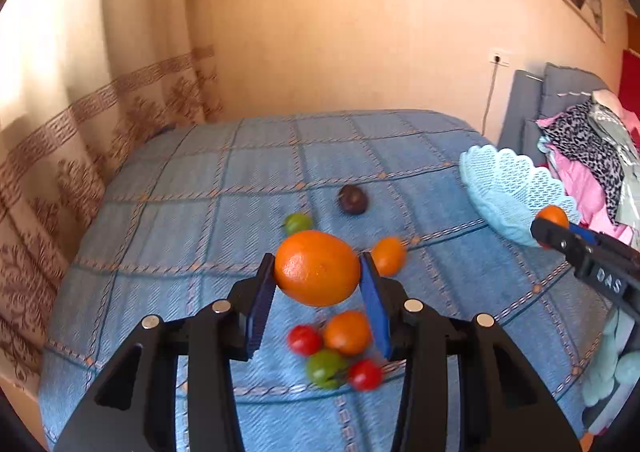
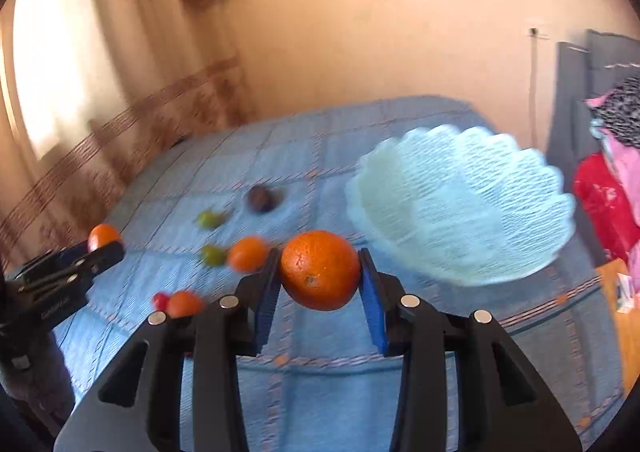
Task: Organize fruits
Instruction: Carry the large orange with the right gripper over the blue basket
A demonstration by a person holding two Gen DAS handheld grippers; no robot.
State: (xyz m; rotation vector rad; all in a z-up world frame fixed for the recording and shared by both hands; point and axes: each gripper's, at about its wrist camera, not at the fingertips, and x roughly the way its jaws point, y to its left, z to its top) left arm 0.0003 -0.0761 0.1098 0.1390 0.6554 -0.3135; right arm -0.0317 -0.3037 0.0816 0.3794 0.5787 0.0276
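My left gripper (image 1: 318, 272) is shut on an orange (image 1: 317, 267) and holds it above the blue checked bedspread (image 1: 224, 188). My right gripper (image 2: 320, 272) is shut on another orange (image 2: 320, 269), held just left of a pale blue lattice basket (image 2: 460, 208). In the left wrist view the right gripper (image 1: 554, 230) and its orange (image 1: 553, 215) sit at the near rim of the basket (image 1: 508, 192). In the right wrist view the left gripper (image 2: 102, 248) with its orange (image 2: 103, 236) is at the far left.
Loose fruits lie on the bed: a dark plum (image 1: 353, 199), a green fruit (image 1: 298, 222), small oranges (image 1: 388, 255) (image 1: 347, 333), red tomatoes (image 1: 305, 340) (image 1: 365, 374), a green tomato (image 1: 326, 369). Clothes (image 1: 588, 156) pile at the right. A curtain (image 1: 80, 140) hangs left.
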